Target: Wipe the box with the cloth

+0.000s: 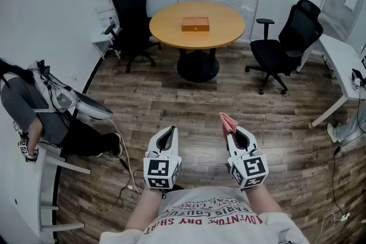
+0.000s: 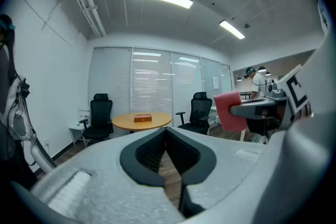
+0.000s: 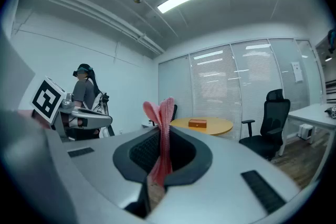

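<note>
Right gripper [image 1: 231, 133] jaws are pressed onto a pink folded cloth [image 1: 227, 122]. The cloth stands upright out of the tips, presumably so that a free edge is ready for wiping. Left gripper [image 1: 167, 132] jaws are pressed together with nothing between them; it is judged to be in reserve for steadying. The small orange-brown rectangular box [image 1: 195, 24] lies flat near the centre of the round light-wood table [image 1: 166, 26], untouched. Both grippers are held low near the person's torso, well apart from the table, with plank floor [image 1: 189, 106] between. A black office chair [image 1: 130, 14] stands at the table's left. Wiping has not begun; an approach to the table appears necessary first.
</note>
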